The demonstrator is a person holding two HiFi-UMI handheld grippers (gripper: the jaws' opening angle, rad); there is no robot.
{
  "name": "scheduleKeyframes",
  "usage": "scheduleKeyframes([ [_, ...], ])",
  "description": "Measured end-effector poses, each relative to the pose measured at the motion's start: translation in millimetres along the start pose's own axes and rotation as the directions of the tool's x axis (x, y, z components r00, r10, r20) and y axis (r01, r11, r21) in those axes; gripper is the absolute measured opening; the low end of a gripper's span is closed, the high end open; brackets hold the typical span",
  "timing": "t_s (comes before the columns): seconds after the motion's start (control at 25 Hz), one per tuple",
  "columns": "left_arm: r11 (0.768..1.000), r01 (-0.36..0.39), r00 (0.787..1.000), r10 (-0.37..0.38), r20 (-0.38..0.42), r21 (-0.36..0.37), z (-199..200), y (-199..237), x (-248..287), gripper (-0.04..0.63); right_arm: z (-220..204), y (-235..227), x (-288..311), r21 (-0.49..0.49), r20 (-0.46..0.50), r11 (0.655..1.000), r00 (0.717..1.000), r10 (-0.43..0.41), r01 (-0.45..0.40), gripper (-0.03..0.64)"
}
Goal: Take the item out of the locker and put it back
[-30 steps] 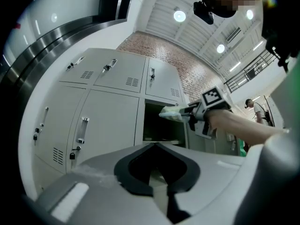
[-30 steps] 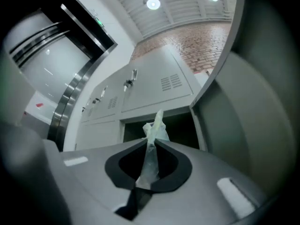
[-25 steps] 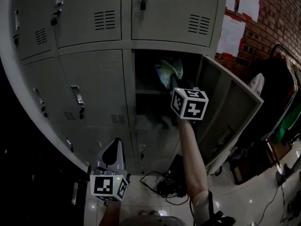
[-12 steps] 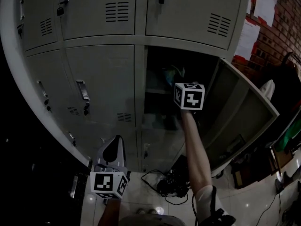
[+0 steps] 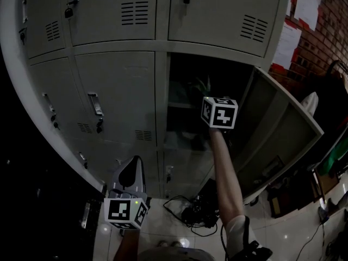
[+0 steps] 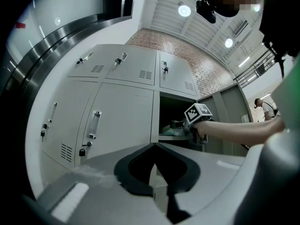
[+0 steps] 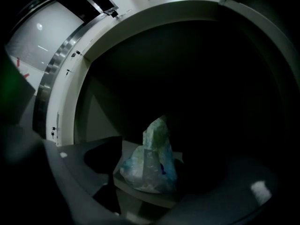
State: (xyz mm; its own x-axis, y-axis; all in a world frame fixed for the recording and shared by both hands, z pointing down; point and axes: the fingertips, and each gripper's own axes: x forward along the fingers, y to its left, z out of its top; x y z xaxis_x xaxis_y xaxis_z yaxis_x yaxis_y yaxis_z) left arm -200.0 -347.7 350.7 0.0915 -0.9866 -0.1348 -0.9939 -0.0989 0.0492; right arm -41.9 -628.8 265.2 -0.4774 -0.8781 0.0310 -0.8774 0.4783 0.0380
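The item, a crumpled clear plastic bag [image 7: 151,162] with blue-green contents, sits upright on the shelf [image 7: 140,192] inside the open locker [image 5: 185,75]. In the head view only its top [image 5: 200,84] shows in the dark. My right gripper [image 7: 174,173] reaches into the locker mouth, its marker cube [image 5: 219,112] at shelf height. Its jaws are opening and stand either side of the bag without pressing on it. My left gripper [image 5: 130,170] hangs low in front of the lockers. Its fingertips touch and hold nothing.
The locker's door [image 5: 280,129] is swung out to the right. Closed lockers with handles and padlocks [image 5: 97,113] fill the left and the row above. Cables [image 5: 190,213] lie on the tiled floor below. A brick wall with papers [image 5: 304,7] is at the right.
The right gripper has carried the bag from the locker mouth in over the shelf, and its jaws have come off it. The left gripper has stayed put.
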Motion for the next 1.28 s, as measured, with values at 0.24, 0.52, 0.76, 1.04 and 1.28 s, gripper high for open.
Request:
scheduleKeyframes([
  [0.24,1.0,0.023,1.0,-0.023,-0.004,-0.006,-1.9,-5.8,-1.0,0.006,5.2,5.4,-13.8,0.028,0.034,0.999,0.999,0.031,-0.032,0.408],
  [0.52,0.999,0.051,0.999,-0.051,0.009,-0.018,4.9,-10.4,-12.4,0.006,63.5,44.3,-91.3,-0.01,0.284,0.991,0.95,0.128,-0.131,0.16],
  [0.76,0.997,0.072,0.997,-0.072,0.033,0.016,18.0,-14.3,-34.7,0.006,57.5,82.0,-218.3,0.031,0.456,0.99,0.883,0.109,-0.138,0.002],
  [1.04,0.992,0.129,0.991,-0.13,0.037,0.009,11.8,-37.4,-64.1,0.006,-66.5,116.1,-321.1,0.146,0.305,0.989,0.952,-0.008,-0.039,0.002],
  [1.28,0.985,0.168,0.986,-0.169,0.015,0.025,3.3,-51.7,-71.7,0.006,-100.2,128.7,-329.2,0.178,0.225,0.982,0.974,0.018,-0.059,0.002],
])
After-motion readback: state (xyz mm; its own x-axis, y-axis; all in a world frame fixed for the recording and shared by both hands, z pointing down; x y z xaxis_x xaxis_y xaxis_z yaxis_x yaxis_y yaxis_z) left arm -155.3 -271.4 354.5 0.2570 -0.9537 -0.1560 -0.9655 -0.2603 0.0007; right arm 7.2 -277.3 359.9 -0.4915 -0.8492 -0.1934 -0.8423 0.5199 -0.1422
